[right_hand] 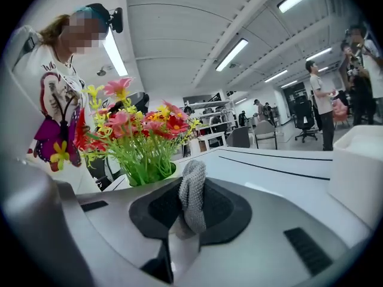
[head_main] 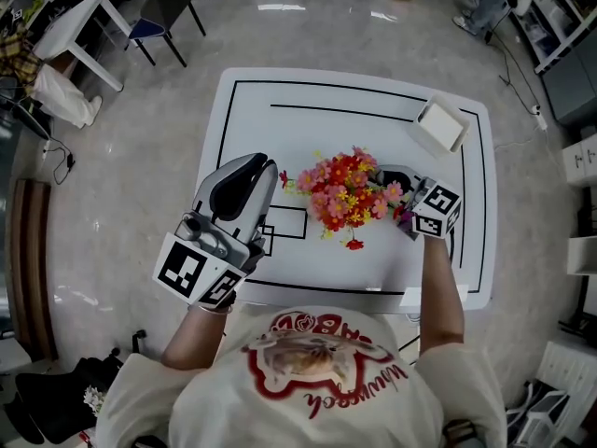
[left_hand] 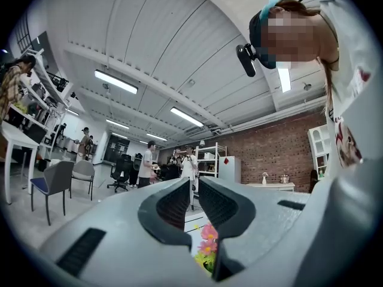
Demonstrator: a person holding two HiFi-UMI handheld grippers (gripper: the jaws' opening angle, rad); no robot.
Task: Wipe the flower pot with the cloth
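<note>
The flower pot's bunch of pink, red and yellow flowers (head_main: 343, 194) stands near the middle of the white table (head_main: 373, 138); the pot itself is hidden under the blooms. My right gripper (head_main: 392, 183) reaches in from the right, close beside the flowers. It is shut on a folded grey cloth (right_hand: 192, 196), with the green stems (right_hand: 146, 167) just beyond its jaws. My left gripper (head_main: 268, 168) hovers left of the flowers with its jaws shut and nothing between them. In the left gripper view a few blooms (left_hand: 207, 243) show below the jaws' gap.
A white box (head_main: 441, 124) (right_hand: 359, 172) sits at the table's far right corner. Black lines mark the tabletop. Chairs (head_main: 163, 7) and a side table stand on the floor to the far left. Several people stand in the room beyond.
</note>
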